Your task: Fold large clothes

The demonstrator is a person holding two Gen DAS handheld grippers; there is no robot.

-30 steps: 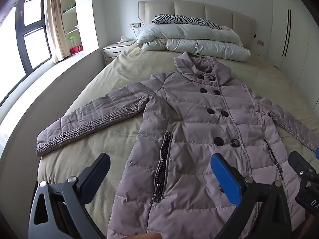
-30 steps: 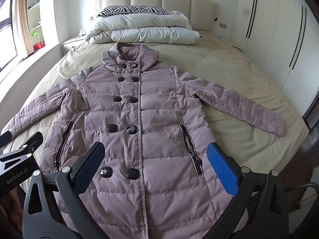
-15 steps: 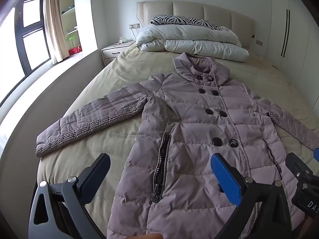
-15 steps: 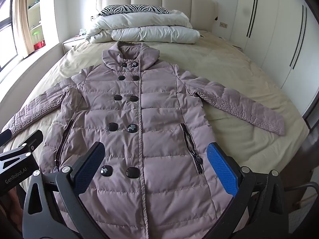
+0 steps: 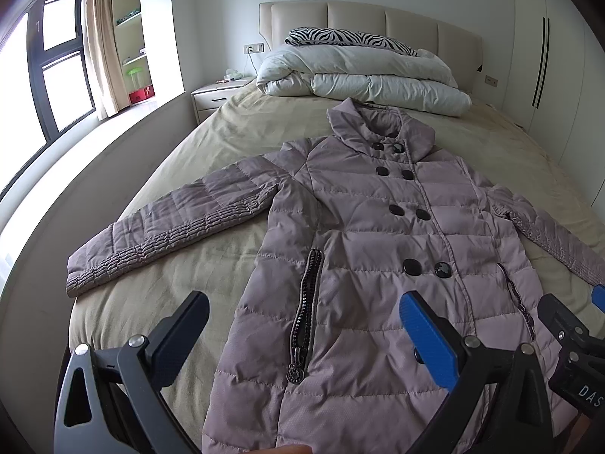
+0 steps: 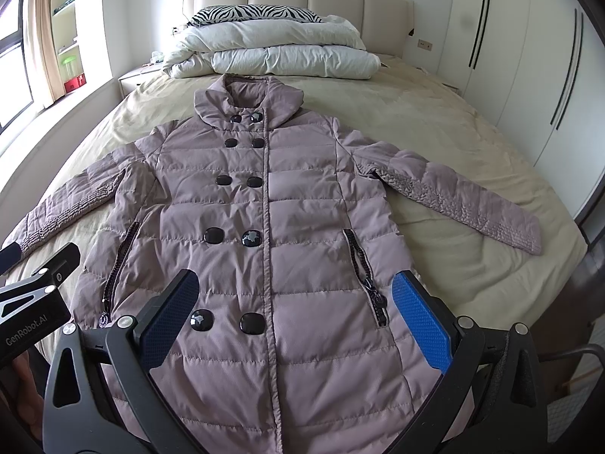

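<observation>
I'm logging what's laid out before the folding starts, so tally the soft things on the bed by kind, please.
Padded coat: 1, spread flat, buttoned, sleeves out.
White duvet: 1, folded at the headboard end.
Zebra-print pillow: 1, on top of the duvet.
Total: 3 on the bed.
</observation>
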